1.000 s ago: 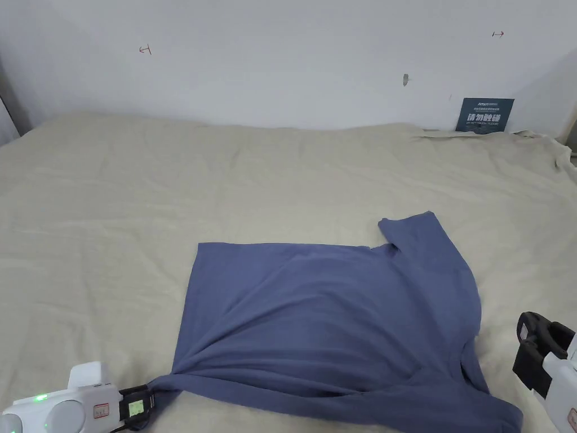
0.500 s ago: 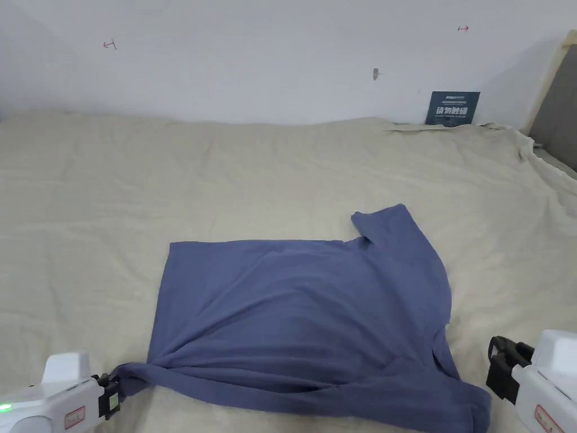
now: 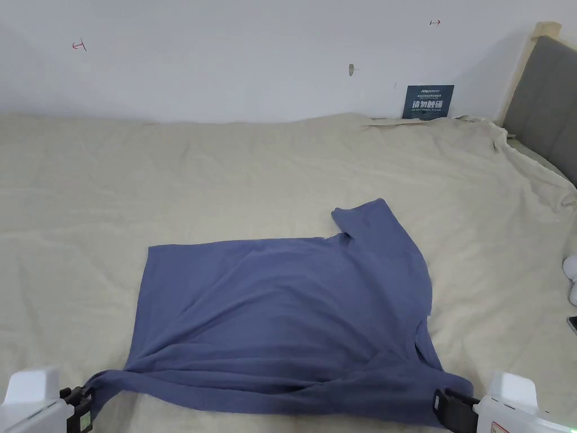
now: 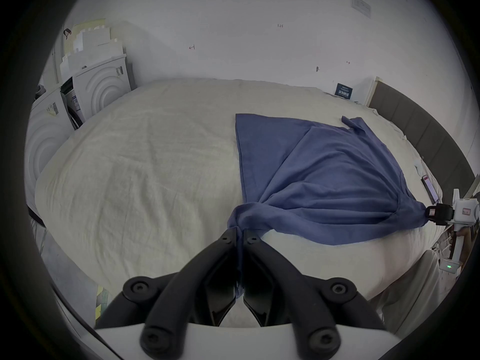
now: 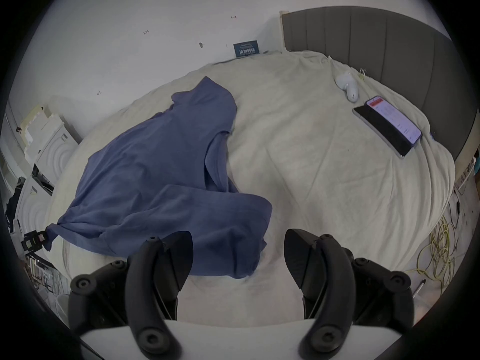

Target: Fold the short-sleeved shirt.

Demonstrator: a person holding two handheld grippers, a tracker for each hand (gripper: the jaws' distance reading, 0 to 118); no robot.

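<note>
A blue short-sleeved shirt [image 3: 282, 304] lies spread on the beige bed [image 3: 225, 180], its far sleeve [image 3: 366, 220] pointing away from me. My left gripper [image 3: 81, 401] is at the near left, shut on the shirt's bunched hem corner [image 4: 240, 222]; folds run from there across the shirt [image 4: 324, 173]. At the near right, my right gripper [image 3: 448, 409] reaches the near sleeve. In the right gripper view the jaws stand wide open, and the right gripper [image 5: 238, 235] has the sleeve's end [image 5: 233, 248] lying between its tips. The left gripper [image 5: 33, 238] shows far off at the hem.
A phone [image 5: 387, 124] and a small white object [image 5: 346, 86] lie on the bed to the right, near the grey headboard [image 3: 546, 101]. A blue sign [image 3: 428, 101] leans on the wall. White appliances [image 4: 98, 90] stand beyond the bed's left end. Yellow cable [image 5: 439, 251] lies on the floor.
The head camera has swung right. My right gripper has come in from beside the shirt to the near sleeve's end. The left gripper keeps its hold on the hem corner.
</note>
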